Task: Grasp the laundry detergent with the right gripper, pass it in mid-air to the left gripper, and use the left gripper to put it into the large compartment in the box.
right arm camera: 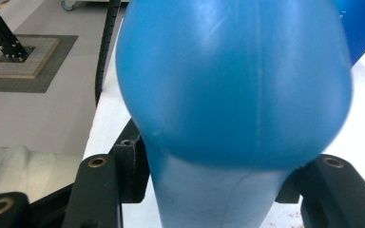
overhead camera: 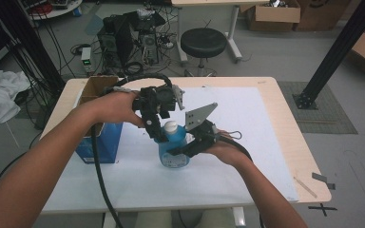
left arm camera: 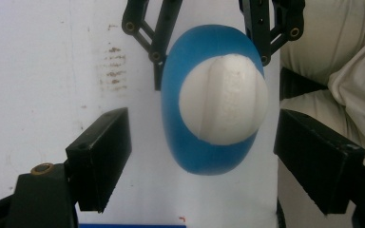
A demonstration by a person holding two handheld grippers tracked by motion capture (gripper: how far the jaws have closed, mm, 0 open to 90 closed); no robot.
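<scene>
A blue bottle [overhead camera: 173, 154] with a white cap [overhead camera: 170, 126] stands upright on the white mat [overhead camera: 247, 142]. From the right, my right gripper [overhead camera: 179, 149] is shut on the bottle's body, its jaws pressing both sides of the blue bottle [right arm camera: 233, 85]. My left gripper [overhead camera: 158, 134] points down over the cap from the left. In the left gripper view the white cap [left arm camera: 223, 99] sits between the open jaws of the left gripper [left arm camera: 204, 147], with gaps on both sides. Beyond the bottle there, the right gripper [left arm camera: 209, 42] clasps it.
An open blue cardboard box [overhead camera: 97, 137] stands at the table's left, close to my left forearm. The wooden table edge [overhead camera: 309, 161] borders the mat. Beyond the table are a black stool [overhead camera: 203, 42], a computer with cables [overhead camera: 123, 38] and a black frame post [overhead camera: 332, 52].
</scene>
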